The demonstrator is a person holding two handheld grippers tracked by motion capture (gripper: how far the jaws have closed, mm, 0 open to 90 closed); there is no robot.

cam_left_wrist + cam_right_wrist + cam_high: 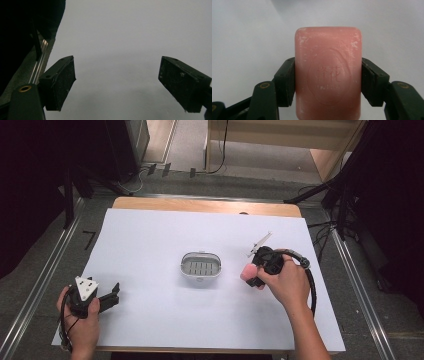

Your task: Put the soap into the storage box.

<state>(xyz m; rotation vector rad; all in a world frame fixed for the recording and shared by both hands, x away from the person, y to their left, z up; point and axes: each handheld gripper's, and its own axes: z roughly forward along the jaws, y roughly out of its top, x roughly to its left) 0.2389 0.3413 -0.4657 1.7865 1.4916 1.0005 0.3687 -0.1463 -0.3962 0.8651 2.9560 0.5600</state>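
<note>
High view looks down over the white sheet (pixel 150 245); both gripper views skim it closely.

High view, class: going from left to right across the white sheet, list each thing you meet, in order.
Left gripper, jaws open, near the sheet's left edge → white soap dish at the middle → pink soap bar → right gripper clamped on that bar, with the person's right hand behind it.

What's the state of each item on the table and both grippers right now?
pink soap bar: clamped between the right jaws, off the dish.
soap dish: upright mid-table, holds no soap.
right gripper: shut on the soap bar.
left gripper: open, nothing between its jaws, over the white sheet.
</note>
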